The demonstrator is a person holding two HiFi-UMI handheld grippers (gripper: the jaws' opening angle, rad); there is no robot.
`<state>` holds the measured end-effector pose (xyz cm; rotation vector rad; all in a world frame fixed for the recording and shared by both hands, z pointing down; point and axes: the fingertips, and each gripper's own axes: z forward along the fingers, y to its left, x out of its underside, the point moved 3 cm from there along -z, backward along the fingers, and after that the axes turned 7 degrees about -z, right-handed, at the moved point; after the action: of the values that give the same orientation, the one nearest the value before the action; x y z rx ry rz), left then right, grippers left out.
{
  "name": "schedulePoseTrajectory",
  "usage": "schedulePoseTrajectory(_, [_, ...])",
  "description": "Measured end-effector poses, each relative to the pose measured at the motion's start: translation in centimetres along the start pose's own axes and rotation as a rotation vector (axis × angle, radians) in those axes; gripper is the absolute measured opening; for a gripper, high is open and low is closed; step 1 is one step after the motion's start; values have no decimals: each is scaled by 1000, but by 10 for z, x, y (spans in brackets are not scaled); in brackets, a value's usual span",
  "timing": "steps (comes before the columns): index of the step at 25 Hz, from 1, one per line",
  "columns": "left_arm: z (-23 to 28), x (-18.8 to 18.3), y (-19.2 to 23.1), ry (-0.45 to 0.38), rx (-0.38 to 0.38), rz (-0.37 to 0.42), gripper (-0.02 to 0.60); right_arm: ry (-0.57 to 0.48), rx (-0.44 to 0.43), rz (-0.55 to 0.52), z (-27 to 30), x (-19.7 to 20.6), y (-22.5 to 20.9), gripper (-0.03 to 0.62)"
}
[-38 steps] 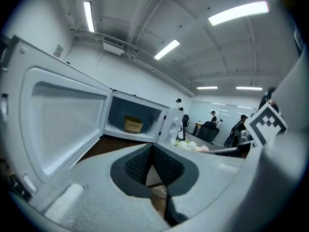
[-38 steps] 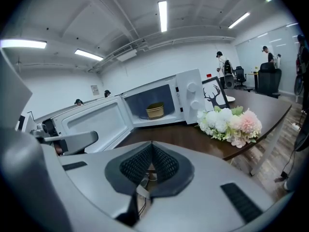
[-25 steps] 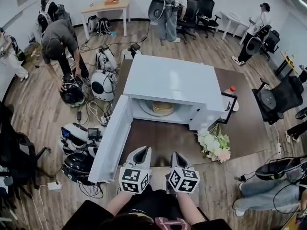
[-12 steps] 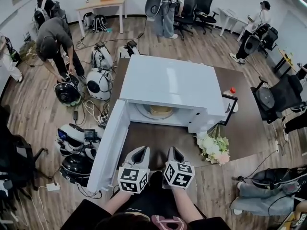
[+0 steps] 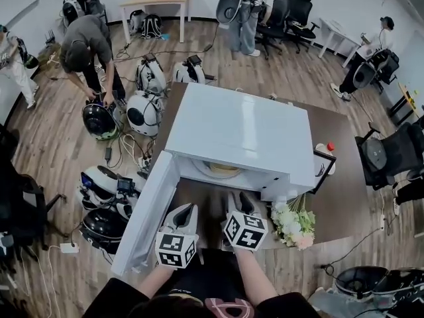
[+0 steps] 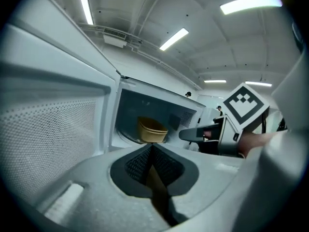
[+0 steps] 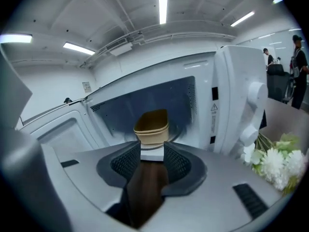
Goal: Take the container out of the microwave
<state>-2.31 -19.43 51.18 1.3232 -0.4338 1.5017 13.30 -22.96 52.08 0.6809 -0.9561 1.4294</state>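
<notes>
One tan container (image 7: 151,124): inside the open microwave (image 5: 245,128), untouched.
Step, as judged: approach.
Right hand-held gripper (image 5: 238,201): jaws have just been opening, now wide, nothing between them, aimed at the container, short of the cavity.
Left hand-held gripper (image 5: 186,211): jaws together, empty, near the door (image 5: 149,220).
Next move, as judged: reach in and close on the rim.
Head view: container half hidden under the microwave's top. Right gripper view: its whole side.
</notes>
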Motion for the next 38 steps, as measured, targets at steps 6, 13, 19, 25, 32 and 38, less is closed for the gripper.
schedulePoseTrajectory(6, [16,-5,9,5,-35,-21,9,-15,20,-1,42,-28,-10,178])
schedulePoseTrajectory(13, [26,-10,18,13,-64,-6,9,10,50,-29,78,-43,-22,178])
schedulePoseTrajectory(19, [29,-13,22,21,-72,-11,9,61,74,-34,101,-37,-32,178])
schedulePoseTrajectory(25, [31,-12,23,31,-68,-5,9,68,86,-39,117,-38,-36,175])
schedulePoseTrajectory(32, [34,-12,19,38,-50,-42,9,74,79,-39,130,-38,-38,170])
schedulePoseTrajectory(38, [34,-12,26,41,-78,-50,9,98,90,-45,135,-34,-37,146])
